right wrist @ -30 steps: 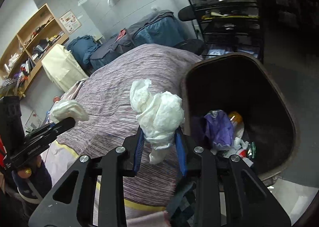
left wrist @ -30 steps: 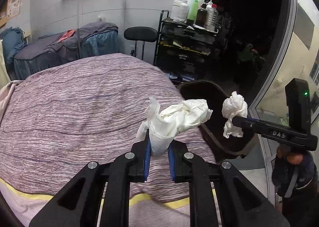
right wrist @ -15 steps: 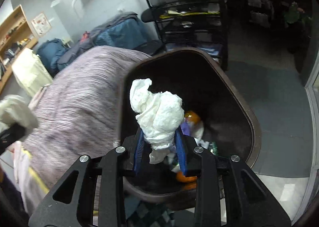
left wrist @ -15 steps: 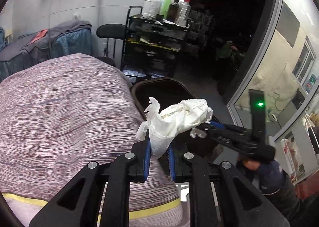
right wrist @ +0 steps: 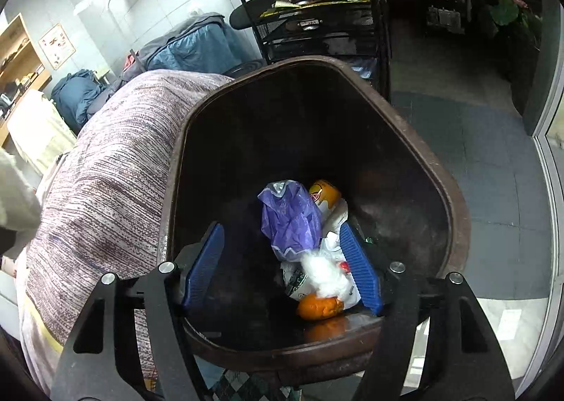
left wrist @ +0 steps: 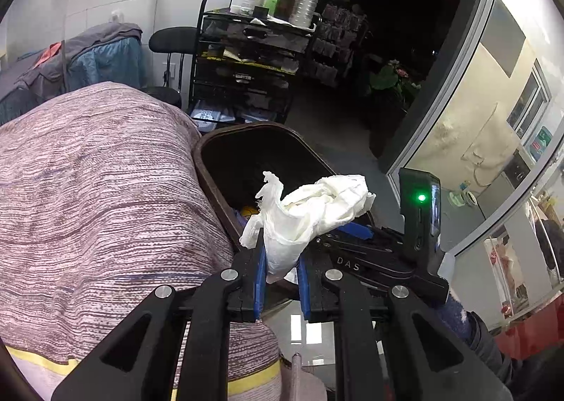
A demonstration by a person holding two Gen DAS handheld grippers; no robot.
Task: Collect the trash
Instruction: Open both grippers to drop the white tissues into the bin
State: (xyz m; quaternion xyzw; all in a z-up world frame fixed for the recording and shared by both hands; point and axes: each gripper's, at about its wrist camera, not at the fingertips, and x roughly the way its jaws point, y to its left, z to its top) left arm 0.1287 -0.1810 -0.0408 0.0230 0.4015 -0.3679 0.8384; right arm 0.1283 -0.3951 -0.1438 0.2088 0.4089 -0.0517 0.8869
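One tool (right wrist: 282, 269) opening, other (left wrist: 280, 276) gripping tissue (left wrist: 310, 210)

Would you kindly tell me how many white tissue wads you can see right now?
2: one pinched in the left claw as a wad; one blurred wad in the bin. More may be hidden.

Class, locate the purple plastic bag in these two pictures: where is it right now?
In the right wrist view, the purple plastic bag lies at the bottom of the brown bin, beside the yellow can and between the right claw's opening fingers.
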